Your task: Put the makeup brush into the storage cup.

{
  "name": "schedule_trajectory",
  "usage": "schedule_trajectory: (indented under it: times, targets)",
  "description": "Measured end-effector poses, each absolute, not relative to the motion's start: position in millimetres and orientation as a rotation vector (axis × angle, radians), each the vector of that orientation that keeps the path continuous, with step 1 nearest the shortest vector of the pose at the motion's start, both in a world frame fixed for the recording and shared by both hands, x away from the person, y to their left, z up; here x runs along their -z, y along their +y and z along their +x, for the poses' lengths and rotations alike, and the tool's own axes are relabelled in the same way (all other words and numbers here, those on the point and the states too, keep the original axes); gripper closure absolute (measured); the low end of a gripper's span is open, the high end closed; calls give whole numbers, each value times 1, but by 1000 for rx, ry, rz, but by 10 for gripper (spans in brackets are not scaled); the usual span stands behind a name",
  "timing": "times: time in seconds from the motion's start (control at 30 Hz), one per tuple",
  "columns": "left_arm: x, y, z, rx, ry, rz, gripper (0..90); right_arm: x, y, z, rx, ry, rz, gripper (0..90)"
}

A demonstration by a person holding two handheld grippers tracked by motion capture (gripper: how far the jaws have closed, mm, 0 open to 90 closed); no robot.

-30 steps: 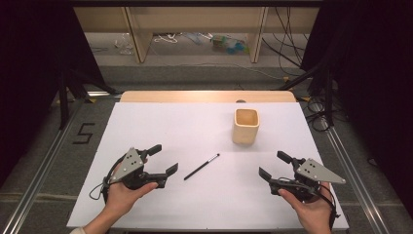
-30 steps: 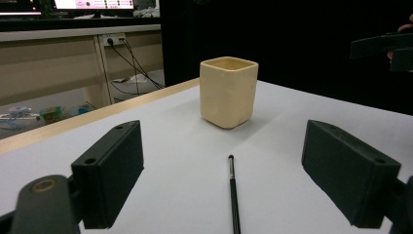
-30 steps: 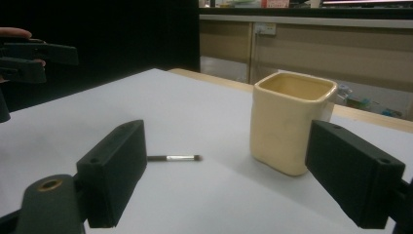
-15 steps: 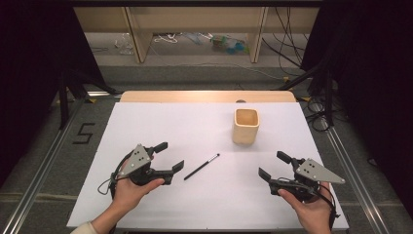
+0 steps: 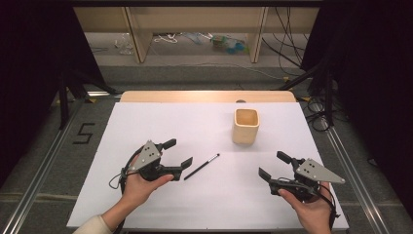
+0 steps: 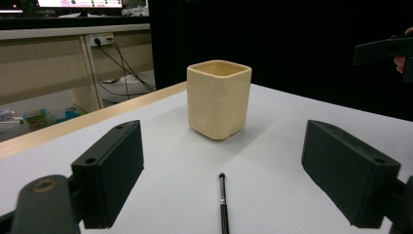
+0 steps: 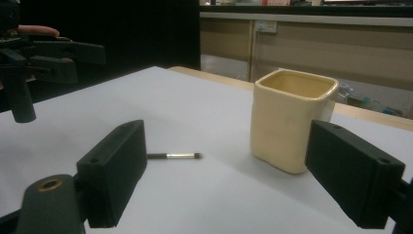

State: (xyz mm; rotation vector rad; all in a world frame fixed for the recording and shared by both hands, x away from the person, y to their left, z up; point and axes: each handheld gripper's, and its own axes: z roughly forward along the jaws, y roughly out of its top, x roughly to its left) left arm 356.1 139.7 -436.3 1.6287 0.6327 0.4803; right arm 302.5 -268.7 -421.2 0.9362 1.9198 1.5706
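We saw a thin black brush [image 5: 201, 166] lying flat on the white worktop [image 5: 160, 122], its tip toward a cream square cup [image 5: 246, 126] that stood upright, near but apart.

We count one slim black makeup brush [image 5: 201, 166], one cream square-sided cup [image 5: 246, 126], one white table [image 5: 204, 204], and two black two-jaw grippers, the left gripper [image 5: 178, 153] and the right gripper [image 5: 276, 166].

A white table [image 5: 160, 122] with a wooden far edge is seen. A cream cup [image 5: 246, 126] stands towards its far right corner. A thin black brush [image 5: 201, 166] lies near the middle.
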Motion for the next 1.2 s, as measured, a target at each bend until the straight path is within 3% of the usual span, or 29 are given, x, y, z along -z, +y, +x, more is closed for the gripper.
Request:
schedule_trajectory:
  times: [0.97, 1.2]
  targets:
    - [437, 111, 380, -478, 624, 1639, 155, 421, -270, 302, -1558, 1923, 935, 166]
    - [437, 105, 386, -483, 627, 1718, 155, 421, -270, 302, -1559, 1928, 938, 166]
